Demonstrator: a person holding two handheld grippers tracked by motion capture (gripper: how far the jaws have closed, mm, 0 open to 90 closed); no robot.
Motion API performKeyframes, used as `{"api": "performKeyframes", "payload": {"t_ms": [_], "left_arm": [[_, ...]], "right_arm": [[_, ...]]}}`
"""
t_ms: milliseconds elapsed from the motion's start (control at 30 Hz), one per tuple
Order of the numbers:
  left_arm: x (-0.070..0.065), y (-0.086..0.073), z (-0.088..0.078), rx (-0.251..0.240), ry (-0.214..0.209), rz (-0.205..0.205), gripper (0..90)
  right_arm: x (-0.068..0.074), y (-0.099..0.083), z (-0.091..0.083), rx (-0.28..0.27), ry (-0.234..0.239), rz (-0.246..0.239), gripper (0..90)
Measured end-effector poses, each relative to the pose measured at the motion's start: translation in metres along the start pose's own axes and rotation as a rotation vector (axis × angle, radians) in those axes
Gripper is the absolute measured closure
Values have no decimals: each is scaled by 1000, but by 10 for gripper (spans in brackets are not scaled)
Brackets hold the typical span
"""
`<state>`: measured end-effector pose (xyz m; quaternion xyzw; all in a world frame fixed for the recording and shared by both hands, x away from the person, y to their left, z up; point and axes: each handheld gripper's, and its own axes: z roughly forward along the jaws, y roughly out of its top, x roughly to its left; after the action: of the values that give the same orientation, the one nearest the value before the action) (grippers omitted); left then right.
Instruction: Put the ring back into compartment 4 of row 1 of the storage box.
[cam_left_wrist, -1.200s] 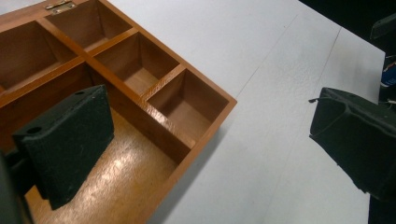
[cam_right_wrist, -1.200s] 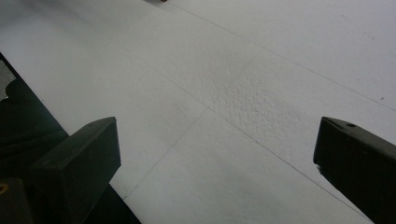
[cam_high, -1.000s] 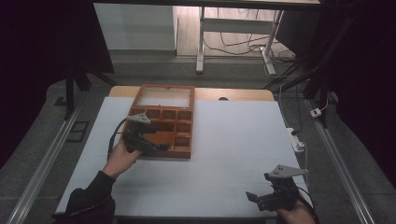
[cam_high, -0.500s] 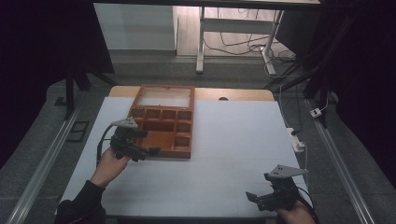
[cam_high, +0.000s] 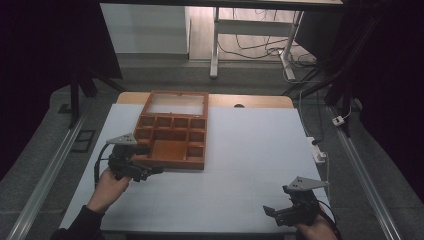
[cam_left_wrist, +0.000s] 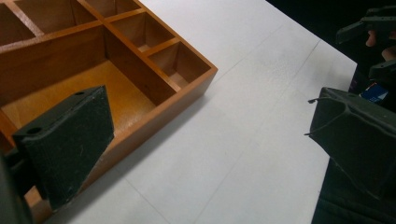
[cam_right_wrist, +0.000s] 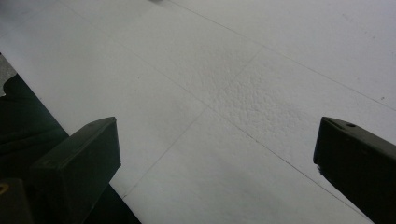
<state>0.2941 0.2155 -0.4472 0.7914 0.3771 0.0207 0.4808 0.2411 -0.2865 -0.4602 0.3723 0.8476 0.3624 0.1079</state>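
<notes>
Wooden box: brown compartmented wooden box (cam_high: 172, 132), lid open, compartments bare.
Left gripper (cam_high: 145, 170): jaws wide, holding nothing, beside box's near-left corner.
Right gripper (cam_high: 280, 212): jaws wide, empty.
Risk: a jaw could catch the rim and skid the box.

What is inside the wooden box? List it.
The wooden box shows bare wooden compartments: small ones along its far row and right side, and a large one with a bare orange floor. Nothing lies in them. The left tongs cover part of the near-left corner.

You have a white-topped rectangular desk (cam_high: 240, 165), an open brown wooden compartment box (cam_high: 172, 136) lying on its far left part.
</notes>
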Motion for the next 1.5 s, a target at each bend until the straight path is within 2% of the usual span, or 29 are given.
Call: {"api": "performKeyframes", "payload": {"t_ms": [500,800,1000,1500], "left_arm": [[-6,-29,-25,-21,41,-38,0],[-6,-52,-48,-42,94,-78,0],[-5,-67,-62,-61,109,-115,0],[-8,-97,-83,-58,157,-165,0]], "right_arm": [[1,0,0,4,-3,-3,4],[1,0,0,7,-4,-5,4],[1,0,1,10,-8,-8,4],[1,1,1,16,-8,-6,4]]}}
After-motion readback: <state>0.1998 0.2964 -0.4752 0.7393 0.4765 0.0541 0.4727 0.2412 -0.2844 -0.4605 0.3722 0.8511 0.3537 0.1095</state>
